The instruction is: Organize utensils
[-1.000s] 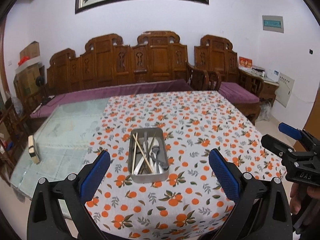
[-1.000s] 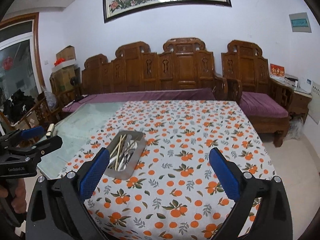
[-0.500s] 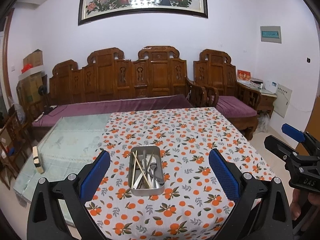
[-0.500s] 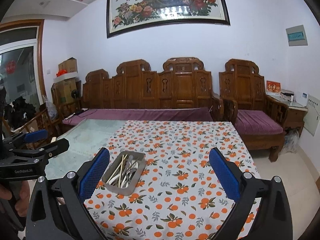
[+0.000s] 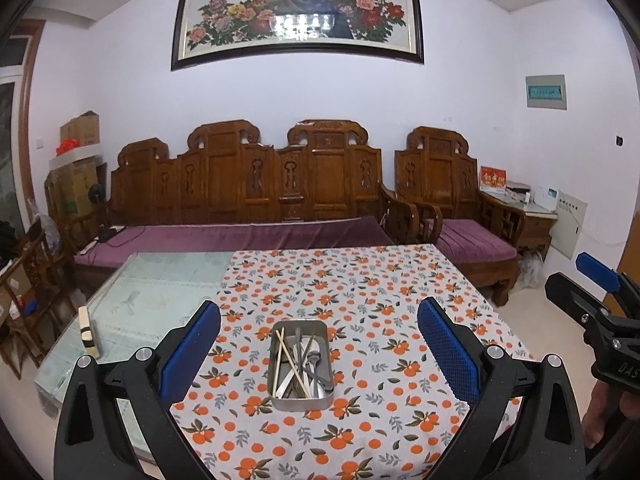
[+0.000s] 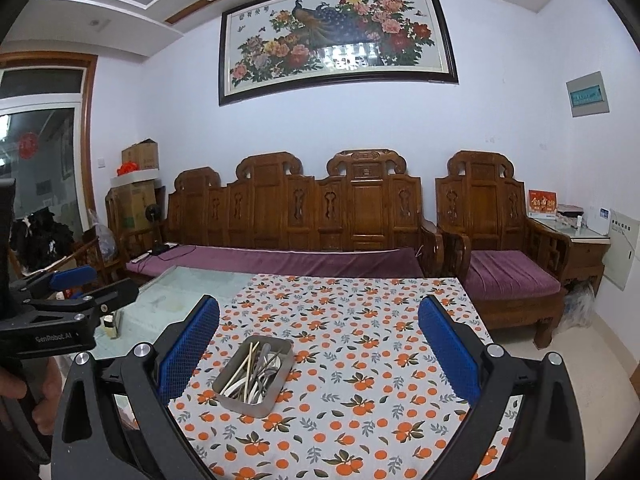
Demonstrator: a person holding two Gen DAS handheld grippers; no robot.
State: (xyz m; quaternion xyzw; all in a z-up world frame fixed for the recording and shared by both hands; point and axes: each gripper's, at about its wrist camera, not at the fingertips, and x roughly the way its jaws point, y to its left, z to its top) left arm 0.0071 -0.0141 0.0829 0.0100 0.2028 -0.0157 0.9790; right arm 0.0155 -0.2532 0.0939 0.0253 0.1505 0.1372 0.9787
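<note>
Left gripper (image 5: 318,344) and right gripper (image 6: 318,344), both spread and empty, hover above the counter (image 5: 400,300). Ahead and below, the tin (image 5: 301,402) holds chopsticks (image 5: 291,362) and spoons (image 5: 314,354) jumbled together, within reach.

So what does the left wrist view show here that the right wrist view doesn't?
Only the left wrist view shows the right gripper from the side, at its right edge, and the metal tray head-on with its contents spread out. Only the right wrist view shows the left gripper at its left edge, plus the glazed door behind it. Both share the rectangular metal tray of chopsticks and cutlery on the orange-print tablecloth, the carved wooden sofa and open jaws.
</note>
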